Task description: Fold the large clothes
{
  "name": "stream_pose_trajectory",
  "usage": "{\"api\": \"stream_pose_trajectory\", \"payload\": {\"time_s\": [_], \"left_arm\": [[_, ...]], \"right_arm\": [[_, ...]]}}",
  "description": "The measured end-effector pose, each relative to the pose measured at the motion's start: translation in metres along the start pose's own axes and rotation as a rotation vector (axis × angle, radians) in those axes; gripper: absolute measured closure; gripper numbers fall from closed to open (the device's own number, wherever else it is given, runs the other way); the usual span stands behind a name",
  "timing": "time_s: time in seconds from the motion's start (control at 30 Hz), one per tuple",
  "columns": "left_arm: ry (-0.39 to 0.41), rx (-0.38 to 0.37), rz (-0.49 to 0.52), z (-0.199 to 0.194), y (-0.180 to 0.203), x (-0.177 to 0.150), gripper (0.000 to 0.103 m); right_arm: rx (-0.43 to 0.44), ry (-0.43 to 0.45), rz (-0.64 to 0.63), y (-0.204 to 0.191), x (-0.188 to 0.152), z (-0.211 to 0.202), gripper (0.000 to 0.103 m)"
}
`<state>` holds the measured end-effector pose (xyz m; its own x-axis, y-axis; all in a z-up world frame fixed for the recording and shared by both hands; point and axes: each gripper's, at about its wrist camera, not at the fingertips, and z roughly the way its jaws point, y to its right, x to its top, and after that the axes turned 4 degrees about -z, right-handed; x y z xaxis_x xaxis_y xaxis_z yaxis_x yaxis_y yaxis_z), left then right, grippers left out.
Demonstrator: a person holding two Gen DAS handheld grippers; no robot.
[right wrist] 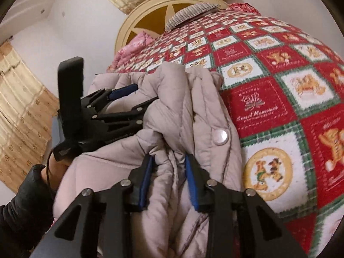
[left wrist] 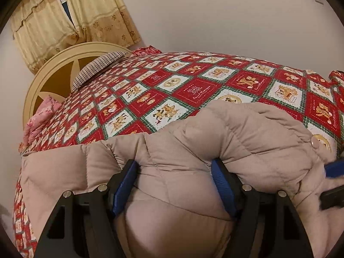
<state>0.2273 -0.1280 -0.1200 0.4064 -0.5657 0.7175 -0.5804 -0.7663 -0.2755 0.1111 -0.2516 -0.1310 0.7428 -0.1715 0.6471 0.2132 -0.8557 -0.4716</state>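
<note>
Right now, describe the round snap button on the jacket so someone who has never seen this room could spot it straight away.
Start at the bed with its red, white and green Christmas quilt. A puffy beige jacket lies bunched at its near edge. The snap button sits on the jacket's edge nearest the quilt, just beyond the right gripper; it is the only flat, shiny, pale disc on the matte quilted fabric.

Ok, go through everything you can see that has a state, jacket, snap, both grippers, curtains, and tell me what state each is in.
Puffer jacket: bunched and folded over on the bed, held by both grippers.
Snap button: unfastened, face showing.
Left gripper: closed on a thick roll of the jacket.
Right gripper: closed on gathered jacket folds.
Curtains: mostly drawn, a narrow gap left.
Quilt: spread flat over the bed.
</note>
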Motion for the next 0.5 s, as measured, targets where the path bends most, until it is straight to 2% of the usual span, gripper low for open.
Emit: {"api": "stream_pose_trajectory", "payload": {"time_s": [0.07, 0.1, 0.17, 0.2, 0.23, 0.33, 0.4, 0.5], "left_arm": [[0.000, 0.000, -0.005, 0.000, -0.001, 0.000, 0.031], [0.000, -0.003, -0.009, 0.000, -0.002, 0.001, 0.031], [0.000, -0.016, -0.022, 0.000, -0.005, 0.001, 0.031], [0.002, -0.019, -0.028, 0.000, -0.006, 0.001, 0.031], [0.011, -0.023, -0.038, -0.002, -0.008, 0.001, 0.031], [0.051, 0.005, -0.060, -0.010, -0.011, -0.001, 0.029], [0.085, 0.018, -0.082, -0.018, -0.016, -0.003, 0.029], [0.135, 0.006, -0.181, -0.034, -0.037, -0.006, 0.029]], "right_arm": [[0.002, -0.010, 0.000, -0.002, 0.011, -0.012, 0.057], [0.012, 0.015, 0.004, -0.002, 0.017, -0.022, 0.050], [0.012, 0.107, -0.008, -0.004, 0.033, -0.045, 0.007], [0.003, 0.137, -0.025, -0.005, 0.041, -0.051, 0.000], [-0.010, 0.146, -0.052, -0.007, 0.052, -0.050, 0.000], [-0.032, 0.065, -0.098, -0.004, 0.076, -0.020, 0.000], [-0.026, 0.018, -0.084, 0.004, 0.080, 0.004, 0.000], [0.003, -0.045, -0.032, 0.023, 0.072, 0.033, 0.001]]}}
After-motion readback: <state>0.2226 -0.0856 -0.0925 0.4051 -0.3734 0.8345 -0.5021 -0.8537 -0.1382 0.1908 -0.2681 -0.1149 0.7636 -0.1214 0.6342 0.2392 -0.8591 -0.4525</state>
